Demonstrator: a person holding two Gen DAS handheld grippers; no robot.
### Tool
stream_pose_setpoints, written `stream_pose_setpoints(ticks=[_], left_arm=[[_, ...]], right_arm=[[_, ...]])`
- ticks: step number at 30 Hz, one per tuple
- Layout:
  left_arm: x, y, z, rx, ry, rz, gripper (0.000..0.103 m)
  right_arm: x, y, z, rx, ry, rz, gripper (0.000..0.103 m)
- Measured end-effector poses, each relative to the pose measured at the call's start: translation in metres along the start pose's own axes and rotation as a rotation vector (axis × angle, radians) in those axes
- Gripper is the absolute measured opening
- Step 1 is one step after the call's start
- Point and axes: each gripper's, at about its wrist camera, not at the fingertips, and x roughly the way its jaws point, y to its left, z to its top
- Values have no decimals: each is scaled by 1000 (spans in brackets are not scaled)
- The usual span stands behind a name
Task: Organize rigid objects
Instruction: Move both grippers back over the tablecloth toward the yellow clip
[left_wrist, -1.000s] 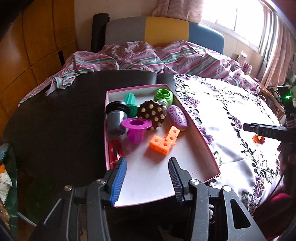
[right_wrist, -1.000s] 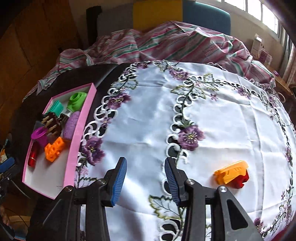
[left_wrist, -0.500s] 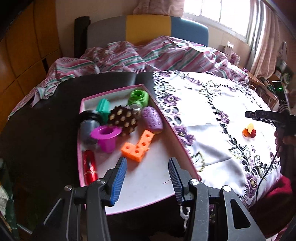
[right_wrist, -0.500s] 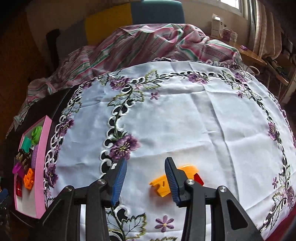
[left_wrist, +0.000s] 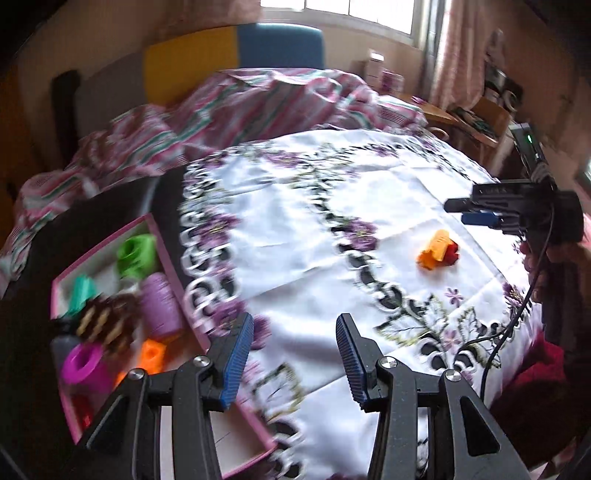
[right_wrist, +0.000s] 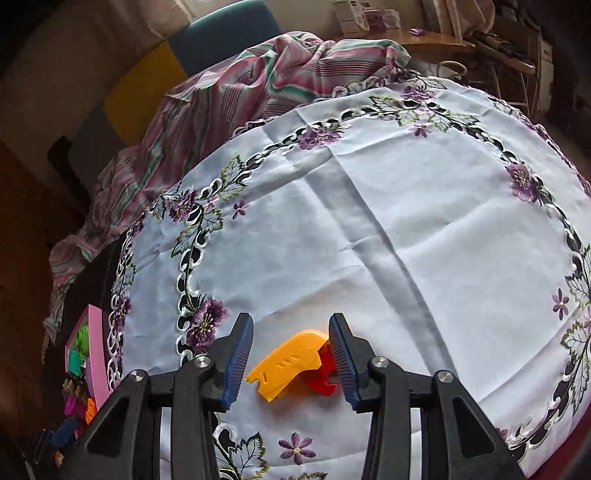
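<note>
An orange and red plastic toy (right_wrist: 291, 363) lies on the white embroidered tablecloth (right_wrist: 388, 206). My right gripper (right_wrist: 291, 354) is open with the toy between its fingers, not closed on it. The toy also shows in the left wrist view (left_wrist: 437, 253), with the right gripper (left_wrist: 476, 212) just above and right of it. My left gripper (left_wrist: 293, 350) is open and empty, above the tablecloth beside the pink tray (left_wrist: 173, 273). The tray holds several toys: a green ring (left_wrist: 135, 253), a purple oval piece (left_wrist: 160, 304), a magenta cup (left_wrist: 83, 363), an orange block (left_wrist: 151, 354).
A striped pink cloth (left_wrist: 236, 103) is bunched at the table's far side. A chair back in grey, yellow and blue (left_wrist: 229, 55) stands behind it. A wooden shelf with clutter (left_wrist: 476, 118) is at the right. The dark table (left_wrist: 96, 218) shows left of the tablecloth.
My left gripper has swung right, so the tray now sits at its left. My right gripper has come down around the orange and red toy, which now lies between its fingers.
</note>
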Motion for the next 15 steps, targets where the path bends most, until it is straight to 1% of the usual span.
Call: stream_pose_setpoints(ticks=[2,4,6,7,10,11,13,15], left_arm=[[15,-19,10,33,15,-69,45],[31,-39,21,70,40,-124,43],[45,-61,31,129,38,-184,43],[51,-70,36,152,41,-190,43],[72,-95,47,217,72,-258,43],[79,-102,49,232,82,-259,43],[91,-113,53,258,95,-288,43],[104,-121,56,265,107,-287,43]], right_arm=[[-3,-7,2,35,-4,9,43],[0,-14,3,70,18,22,43],[5,-18,3,99,45,31,43],[6,-19,3,104,54,31,43],[6,-19,3,102,54,24,43],[6,-19,3,100,52,21,43],[6,-20,4,104,49,23,43],[6,-22,6,112,53,22,43]])
